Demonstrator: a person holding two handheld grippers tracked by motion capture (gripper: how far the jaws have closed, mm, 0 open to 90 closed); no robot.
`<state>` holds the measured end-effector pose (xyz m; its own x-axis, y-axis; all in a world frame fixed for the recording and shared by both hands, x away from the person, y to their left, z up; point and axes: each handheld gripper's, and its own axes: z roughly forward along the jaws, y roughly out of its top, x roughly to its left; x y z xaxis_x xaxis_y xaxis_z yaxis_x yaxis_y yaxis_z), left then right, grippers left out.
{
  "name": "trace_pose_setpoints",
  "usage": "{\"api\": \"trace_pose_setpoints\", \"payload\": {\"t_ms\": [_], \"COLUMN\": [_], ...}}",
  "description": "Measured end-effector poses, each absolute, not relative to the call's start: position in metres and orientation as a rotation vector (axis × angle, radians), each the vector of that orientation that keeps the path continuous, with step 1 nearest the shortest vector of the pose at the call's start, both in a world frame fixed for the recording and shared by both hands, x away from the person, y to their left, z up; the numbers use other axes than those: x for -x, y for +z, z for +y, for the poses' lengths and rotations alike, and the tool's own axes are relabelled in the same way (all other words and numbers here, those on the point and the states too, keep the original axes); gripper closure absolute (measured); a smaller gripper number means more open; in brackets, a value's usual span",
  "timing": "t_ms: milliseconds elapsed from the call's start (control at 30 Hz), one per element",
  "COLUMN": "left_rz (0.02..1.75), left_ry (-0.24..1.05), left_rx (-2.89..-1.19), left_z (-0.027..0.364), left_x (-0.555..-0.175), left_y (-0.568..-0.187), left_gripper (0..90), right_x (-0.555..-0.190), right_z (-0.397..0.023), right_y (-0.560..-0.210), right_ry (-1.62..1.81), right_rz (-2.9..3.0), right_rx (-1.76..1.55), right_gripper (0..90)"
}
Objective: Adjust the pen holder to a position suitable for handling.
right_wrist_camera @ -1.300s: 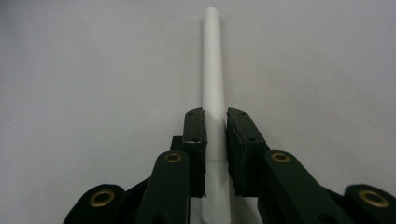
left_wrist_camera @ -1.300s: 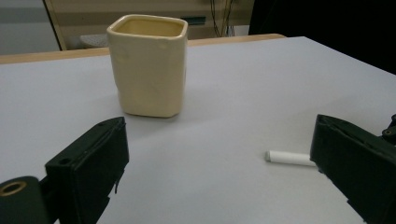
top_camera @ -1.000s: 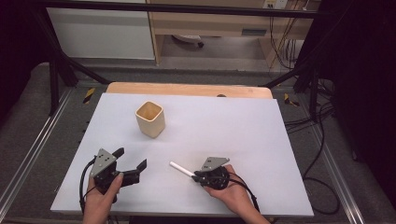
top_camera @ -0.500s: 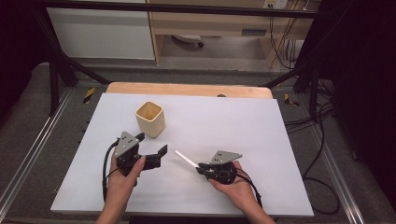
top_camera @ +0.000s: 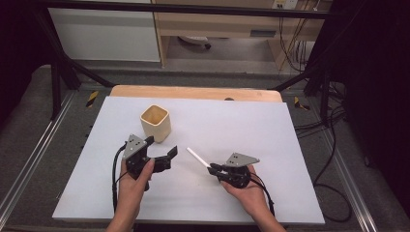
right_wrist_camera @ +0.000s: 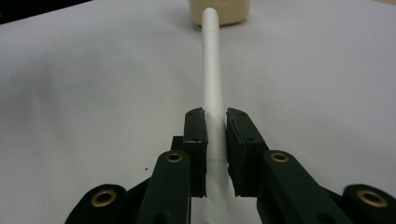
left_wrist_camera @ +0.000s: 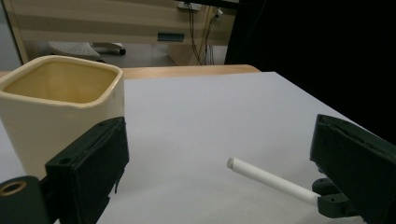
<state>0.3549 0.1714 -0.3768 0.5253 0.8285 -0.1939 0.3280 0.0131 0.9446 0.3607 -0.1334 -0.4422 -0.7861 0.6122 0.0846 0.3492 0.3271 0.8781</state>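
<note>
Grippers over white table (top_camera: 290, 145): my left gripper (top_camera: 162, 150) spread wide, my right gripper (top_camera: 212, 169) clamped on a white rod (top_camera: 198, 157).
Cream cup (top_camera: 155, 123) stands upright just beyond my left jaws; rod is pinched at its near end, tip aimed cupward (likely for insertion).

No text, label, brand, number or sign can be read anywhere; the cup (top_camera: 155, 123), the white stick (top_camera: 198, 157), the worktop (top_camera: 270, 145) and both claws carry no legible marking, and the small plates on the furniture at the back are too blurred to make out
</note>
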Motion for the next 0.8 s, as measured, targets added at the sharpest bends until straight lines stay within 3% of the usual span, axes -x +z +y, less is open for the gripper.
{"api": "trace_pose_setpoints", "payload": {"t_ms": [800], "left_rz": [0.999], "left_ry": [0.434], "left_rx": [-1.558], "left_z": [0.154], "left_x": [-0.349], "left_y": [-0.384], "left_gripper": [4.5], "right_x": [-0.356], "right_z": [-0.127], "right_y": [-0.433], "right_ry": [1.545], "right_rz": [2.223], "right_rx": [-0.832], "right_gripper": [78.9]}}
